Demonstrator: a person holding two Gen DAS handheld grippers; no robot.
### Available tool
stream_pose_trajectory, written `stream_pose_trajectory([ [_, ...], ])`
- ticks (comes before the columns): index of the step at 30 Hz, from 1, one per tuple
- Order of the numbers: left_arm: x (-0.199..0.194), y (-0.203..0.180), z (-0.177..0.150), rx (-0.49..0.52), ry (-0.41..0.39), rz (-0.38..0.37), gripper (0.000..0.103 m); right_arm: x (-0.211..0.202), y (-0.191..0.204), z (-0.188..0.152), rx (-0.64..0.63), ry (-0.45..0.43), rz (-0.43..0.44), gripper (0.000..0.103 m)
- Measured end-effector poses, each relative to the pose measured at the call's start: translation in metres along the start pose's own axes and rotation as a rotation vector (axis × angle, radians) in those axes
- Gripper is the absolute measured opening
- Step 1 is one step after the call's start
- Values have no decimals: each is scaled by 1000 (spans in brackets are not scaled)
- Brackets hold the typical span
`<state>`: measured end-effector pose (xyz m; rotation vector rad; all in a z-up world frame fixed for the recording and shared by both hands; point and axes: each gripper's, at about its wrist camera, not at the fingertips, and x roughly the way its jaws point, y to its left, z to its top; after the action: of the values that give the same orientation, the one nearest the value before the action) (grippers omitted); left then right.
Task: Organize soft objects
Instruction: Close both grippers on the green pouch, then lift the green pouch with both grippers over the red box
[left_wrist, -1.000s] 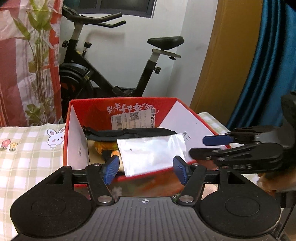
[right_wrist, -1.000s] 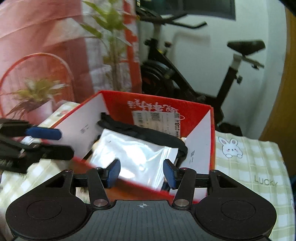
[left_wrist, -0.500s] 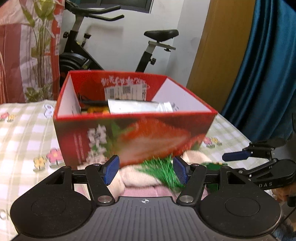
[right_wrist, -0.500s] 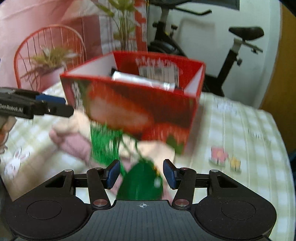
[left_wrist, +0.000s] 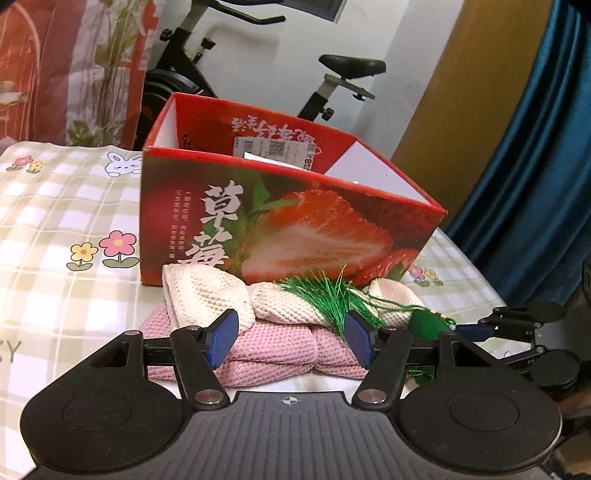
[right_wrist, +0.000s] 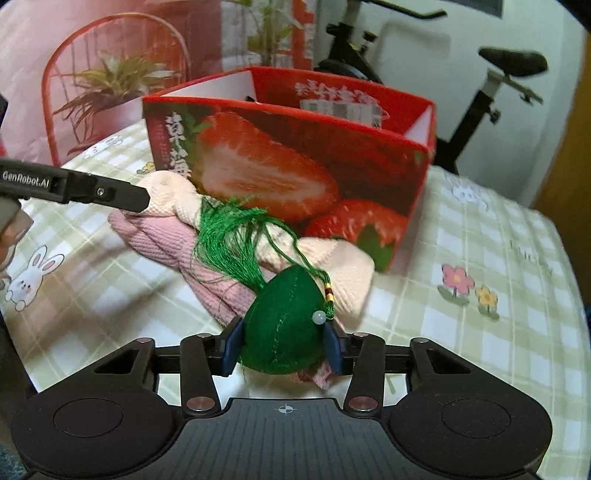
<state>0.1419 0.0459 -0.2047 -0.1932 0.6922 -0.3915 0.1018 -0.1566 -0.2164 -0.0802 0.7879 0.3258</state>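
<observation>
Both grippers have dropped from above the box (left_wrist: 288, 225) to the knitwear (left_wrist: 266, 343) before it. Right gripper (right_wrist: 282, 345): closing on green sachet (right_wrist: 284, 325). Left gripper (left_wrist: 290, 336): open, empty, over knitwear. Box part-filled; sachet and knitwear remain outside.

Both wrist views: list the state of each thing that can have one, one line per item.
Strawberry box: upright, top open, contents mostly hidden.
Green sachet: between the right gripper's pads, tassel splayed over the knits.
Cream knit: folded, lying on the pink knit.
Pink knit: folded, flat on the checked cloth.
Left gripper: open, holding nothing, over the knits.
Right gripper: jaws closing around the sachet.
</observation>
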Motion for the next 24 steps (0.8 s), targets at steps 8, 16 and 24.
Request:
stream_pose_trajectory([
  [8,-17,7,6,-51,-75,8,64,-10,26,33,-66,-119,97,39],
  [16,-29,22,15,-105,-123,21,64,31,63,69,-108,-219,161,40],
  [24,-4,33,9,-194,-41,-85,49,57,68,51,3,-235,201,45],
])
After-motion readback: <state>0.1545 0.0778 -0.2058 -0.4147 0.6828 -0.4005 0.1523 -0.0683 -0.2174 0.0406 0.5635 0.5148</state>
